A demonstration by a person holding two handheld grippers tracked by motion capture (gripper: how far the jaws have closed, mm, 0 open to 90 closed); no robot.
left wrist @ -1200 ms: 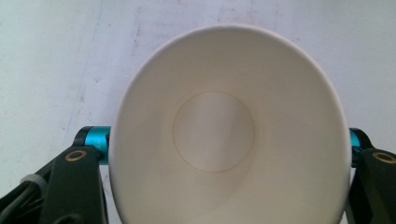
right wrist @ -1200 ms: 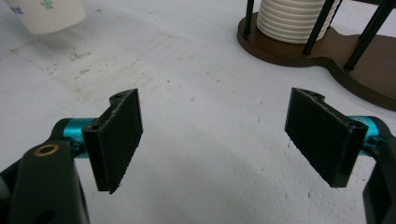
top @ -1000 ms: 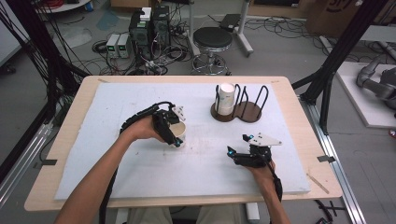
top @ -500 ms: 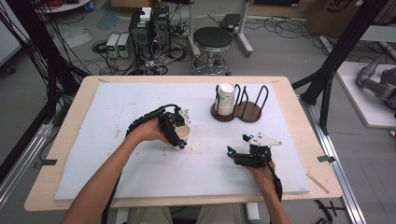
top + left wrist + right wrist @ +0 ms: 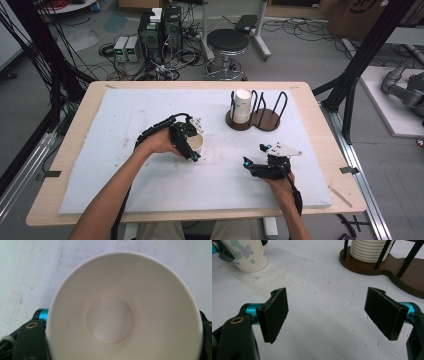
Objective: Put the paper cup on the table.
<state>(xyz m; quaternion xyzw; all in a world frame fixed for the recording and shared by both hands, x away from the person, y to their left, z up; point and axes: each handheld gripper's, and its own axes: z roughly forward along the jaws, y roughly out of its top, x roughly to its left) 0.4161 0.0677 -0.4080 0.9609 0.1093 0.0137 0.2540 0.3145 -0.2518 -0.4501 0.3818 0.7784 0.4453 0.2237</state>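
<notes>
The left claw (image 5: 189, 141) has hold of a paper cup (image 5: 196, 143), a little left of the middle of the surface (image 5: 125, 120). In the left claw view the cup (image 5: 125, 312) sits between the two jaws with its open mouth turned toward the camera, its round bottom plain to see inside, and the jaws close against its sides at left and right. From the high view the cup is tipped over rather than upright, its mouth facing the near right. In the right claw view the same cup (image 5: 247, 255) appears at the far left, white with a pattern of small flowers and green leaves, its narrow end down near the white sheet; whether it touches the sheet cannot be told.

The right claw (image 5: 254, 166) hovers low at the near right of the surface, well apart from the cup. Its jaws stand wide open with nothing between them, and the right claw view shows bare white sheet in the gap between the two black pads (image 5: 275, 313).

At the far right of the sheet stands a dark wooden cup rack (image 5: 264, 120) with black wire loops. A stack of white cups (image 5: 242, 106) sits in its left loop; the right loop holds nothing.
</notes>
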